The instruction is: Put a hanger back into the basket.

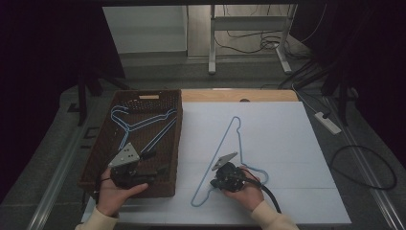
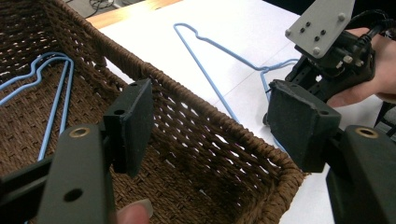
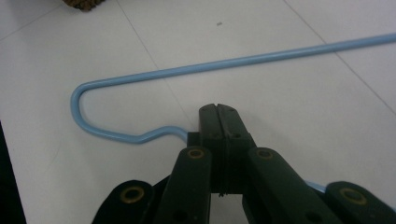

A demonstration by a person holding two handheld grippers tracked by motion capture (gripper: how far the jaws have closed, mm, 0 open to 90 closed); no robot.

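We are gripping the light-blue wire clothes hanger (image 1: 233, 148) that is lying flat on the white table sheet (image 1: 287, 143), in the lower middle of the high view. The right gripper (image 3: 218, 109) is clamped shut on the hanger's wire: in the right gripper view, the two black jaws are meeting at the centre of the frame, with the thin rod running out from between them to the left, where it bends round into the shoulder curve at the left edge.

To do this step well, we are judging that the pinch needs to stay square across the rod, because such thin, round wire will probably twist or slip if the pads are pressing on it at a slant. We are also expecting the long free end, stretching toward the upper middle of the high view, to sag and swing once it leaves the sheet, so a slow, level lift looks wise, clearing the near rim of the brown woven wicker basket (image 1: 178, 139) before lowering. That basket is sitting in the left half of the high view, already holding other light-blue wire hangers (image 1: 139, 122).

The right hand (image 1: 249, 191) is coming in from the bottom edge, wrist low, the gripper pointing forward and down onto the sheet. The left gripper (image 2: 210, 121) is hovering over the basket's near right corner with its jaws standing apart and nothing between them, tilted toward the right gripper.
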